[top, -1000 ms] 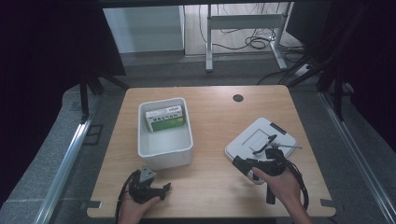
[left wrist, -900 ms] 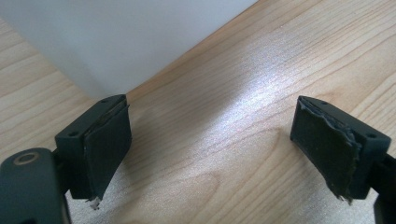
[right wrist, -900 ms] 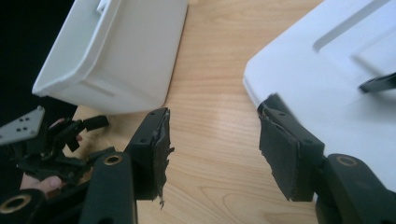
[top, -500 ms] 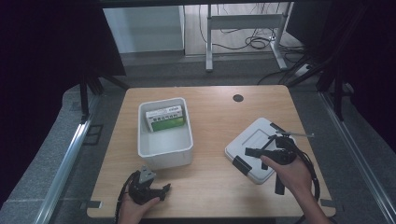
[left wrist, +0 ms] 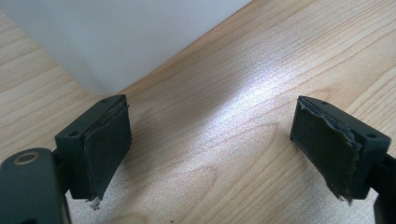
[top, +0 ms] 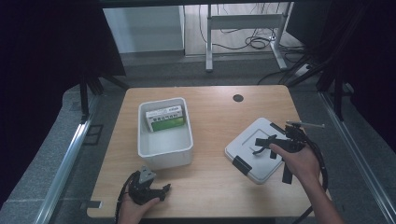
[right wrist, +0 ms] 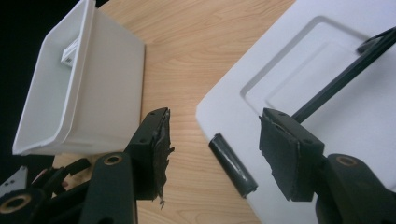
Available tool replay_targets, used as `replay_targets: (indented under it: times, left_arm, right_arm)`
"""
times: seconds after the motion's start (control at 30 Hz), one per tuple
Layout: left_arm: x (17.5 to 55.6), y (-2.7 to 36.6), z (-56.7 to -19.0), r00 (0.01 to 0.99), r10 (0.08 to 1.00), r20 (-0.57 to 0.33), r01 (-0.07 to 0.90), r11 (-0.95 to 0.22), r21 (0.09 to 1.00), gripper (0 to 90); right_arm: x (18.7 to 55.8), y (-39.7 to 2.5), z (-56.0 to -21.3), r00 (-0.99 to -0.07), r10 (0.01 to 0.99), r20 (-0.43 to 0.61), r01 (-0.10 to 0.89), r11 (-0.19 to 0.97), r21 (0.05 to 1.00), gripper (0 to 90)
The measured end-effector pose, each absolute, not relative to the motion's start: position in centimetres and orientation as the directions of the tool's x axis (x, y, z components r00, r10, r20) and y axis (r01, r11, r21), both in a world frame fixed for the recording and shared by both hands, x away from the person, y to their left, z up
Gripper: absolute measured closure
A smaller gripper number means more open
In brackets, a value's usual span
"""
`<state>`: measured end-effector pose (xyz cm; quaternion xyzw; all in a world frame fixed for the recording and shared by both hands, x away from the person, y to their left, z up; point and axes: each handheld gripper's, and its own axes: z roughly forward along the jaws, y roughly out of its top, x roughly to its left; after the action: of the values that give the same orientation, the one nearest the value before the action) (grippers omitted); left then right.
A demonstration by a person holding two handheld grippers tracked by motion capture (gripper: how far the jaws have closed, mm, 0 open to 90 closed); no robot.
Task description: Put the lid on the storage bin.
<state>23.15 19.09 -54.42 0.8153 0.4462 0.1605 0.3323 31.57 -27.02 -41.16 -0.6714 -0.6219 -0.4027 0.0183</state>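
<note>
1. Right gripper [top: 267,145] hovers over the white lid [top: 250,156], jaws spread wide, nothing held. Lid lies flat on the table [top: 210,184], right of the white bin [top: 164,150].
2. Left gripper [top: 161,190] rests near the front edge, open and empty too.
3. Probably going for the lid's black latch [right wrist: 232,164]; needs lining up first.

Light fell from above onto the pale wooden table [top: 215,135], even and moderate; surroundings beyond it sat in deep shadow. High view was soft, slightly blurred overall. Left gripper view showed a bright sheen across the wood grain between the jaws, and a blurred white plastic bin [left wrist: 126,37]. Right gripper view was sharp; the white rectangular lid [right wrist: 327,84] looked near overexposed.
</note>
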Motion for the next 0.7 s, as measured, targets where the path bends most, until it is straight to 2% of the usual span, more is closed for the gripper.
replay_targets:
  times: [0.33,0.7]
  left_arm:
    - [23.1,19.1,-54.4,0.55,0.834,-0.034,0.621,-0.381,0.685,12.4]
    - [23.1,19.1,-54.4,0.55,0.834,-0.034,0.621,-0.382,0.685,12.4]
  right_arm:
    - [32.6,-28.2,-41.4,-0.026,0.826,0.563,0.855,-0.273,0.441,46.1]
    - [34.0,-29.3,-42.4,0.116,0.822,0.557,0.87,-0.355,0.342,51.9]
